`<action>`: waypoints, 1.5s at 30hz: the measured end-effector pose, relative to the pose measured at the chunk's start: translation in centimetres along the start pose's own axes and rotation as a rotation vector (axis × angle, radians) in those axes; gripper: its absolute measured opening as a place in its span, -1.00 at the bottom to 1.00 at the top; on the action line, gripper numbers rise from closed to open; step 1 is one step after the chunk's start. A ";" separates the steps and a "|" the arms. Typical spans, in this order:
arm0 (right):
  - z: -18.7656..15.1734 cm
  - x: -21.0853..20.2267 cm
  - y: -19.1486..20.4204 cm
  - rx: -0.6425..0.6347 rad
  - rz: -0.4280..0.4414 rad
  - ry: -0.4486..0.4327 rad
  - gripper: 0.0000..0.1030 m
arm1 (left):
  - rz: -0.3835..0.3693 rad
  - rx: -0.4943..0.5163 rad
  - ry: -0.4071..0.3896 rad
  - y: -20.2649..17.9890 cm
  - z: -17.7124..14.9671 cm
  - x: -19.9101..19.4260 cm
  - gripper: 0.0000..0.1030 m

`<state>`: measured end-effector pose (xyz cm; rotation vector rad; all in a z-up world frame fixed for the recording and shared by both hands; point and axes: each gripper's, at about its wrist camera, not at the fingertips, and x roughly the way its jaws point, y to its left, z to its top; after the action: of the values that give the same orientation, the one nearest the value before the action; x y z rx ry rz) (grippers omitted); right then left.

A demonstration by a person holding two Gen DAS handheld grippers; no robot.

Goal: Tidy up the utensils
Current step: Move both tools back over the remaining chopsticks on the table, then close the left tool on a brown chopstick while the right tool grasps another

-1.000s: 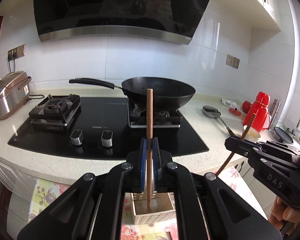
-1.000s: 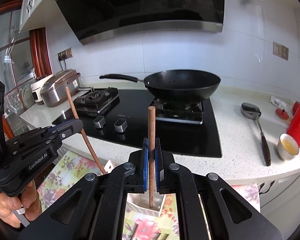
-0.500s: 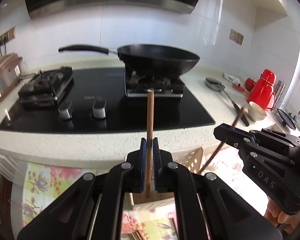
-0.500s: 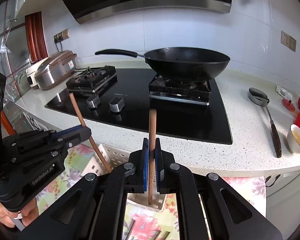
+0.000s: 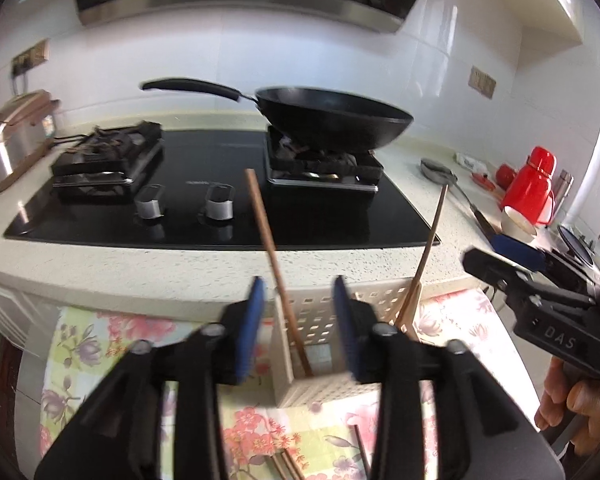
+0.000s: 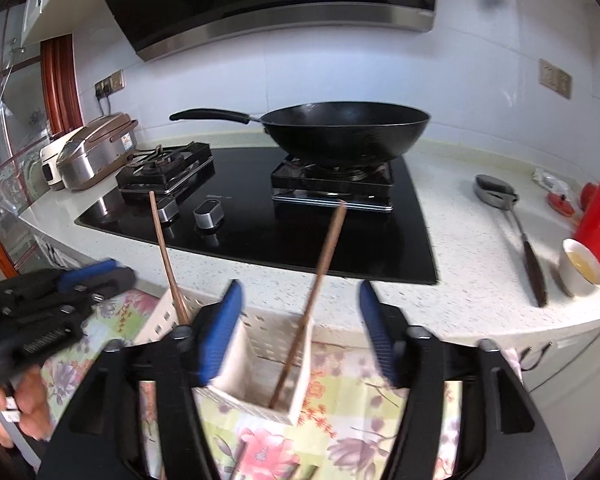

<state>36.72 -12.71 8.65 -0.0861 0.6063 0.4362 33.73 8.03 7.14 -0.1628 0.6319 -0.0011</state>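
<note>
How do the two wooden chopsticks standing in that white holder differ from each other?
In the left wrist view, the left chopstick leans left and stands between the opening jaws of the left gripper, touching neither pad. The right chopstick leans right, resting at the far right corner of the white holder, outside those jaws. Both are brown wood with their lower ends inside the holder.

Two close wrist views, angled down past basket (image 5: pixel 324 312) toward shared stove (image 6: pixel 260 220).
</note>
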 end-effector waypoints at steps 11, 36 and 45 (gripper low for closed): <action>-16.4 -3.8 -2.5 0.106 -0.048 0.105 0.57 | 0.039 -0.092 0.069 2.4 -15.1 -4.7 -0.12; -22.8 -5.2 -3.6 0.140 -0.087 0.161 0.59 | 0.087 -0.063 0.284 -0.4 -21.7 0.9 -0.61; -23.0 -4.9 -3.2 0.126 -0.101 0.168 0.59 | 0.142 -0.043 0.301 -1.0 -21.5 1.3 -0.64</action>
<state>22.18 -22.11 -7.60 -0.0330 0.7902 0.2936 22.13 3.72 -10.57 -0.1608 0.9429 0.1267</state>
